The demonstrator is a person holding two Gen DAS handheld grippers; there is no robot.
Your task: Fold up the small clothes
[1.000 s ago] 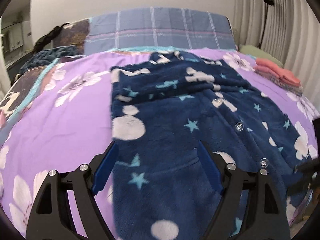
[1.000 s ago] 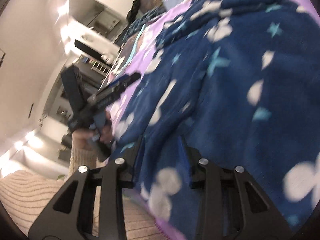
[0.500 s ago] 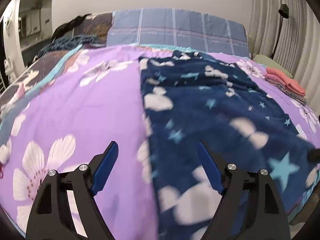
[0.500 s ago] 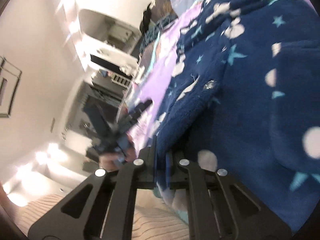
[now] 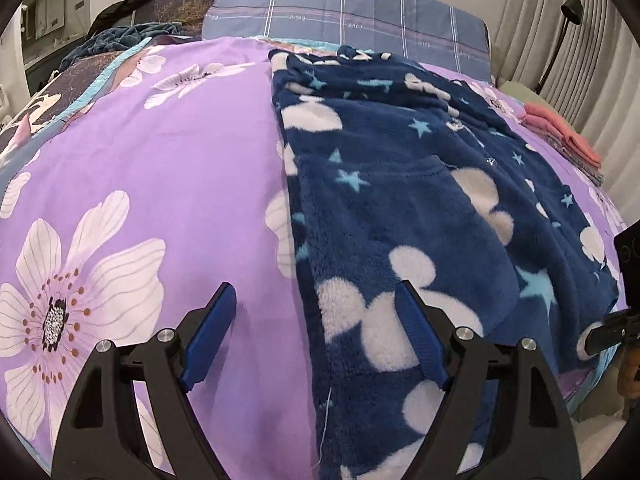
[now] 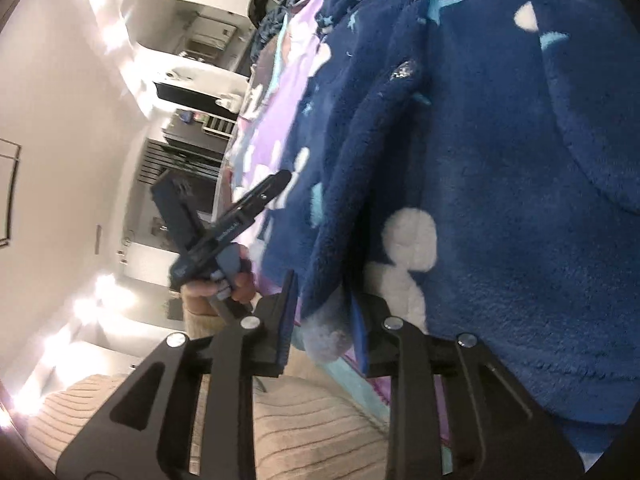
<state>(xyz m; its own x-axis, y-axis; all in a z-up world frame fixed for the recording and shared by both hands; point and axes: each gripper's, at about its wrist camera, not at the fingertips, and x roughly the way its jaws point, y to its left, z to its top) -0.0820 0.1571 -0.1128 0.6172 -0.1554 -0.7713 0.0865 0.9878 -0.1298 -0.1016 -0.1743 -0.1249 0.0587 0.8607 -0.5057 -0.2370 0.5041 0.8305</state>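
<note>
While a dark blue fleece garment (image 5: pixel 400 184) with white blobs and pale stars lies spread on a bed's purple floral bedspread (image 5: pixel 160 152), the left claw (image 5: pixel 316 336) hovers spread wide over the garment's near left edge, pinching nothing. At the garment's near right hem, the right claw (image 6: pixel 324 320) has a fold of fleece between its jaws, which are opening. The fleece looks thick, soft and floppy, so the hem corners seem the best places to grip.
</note>
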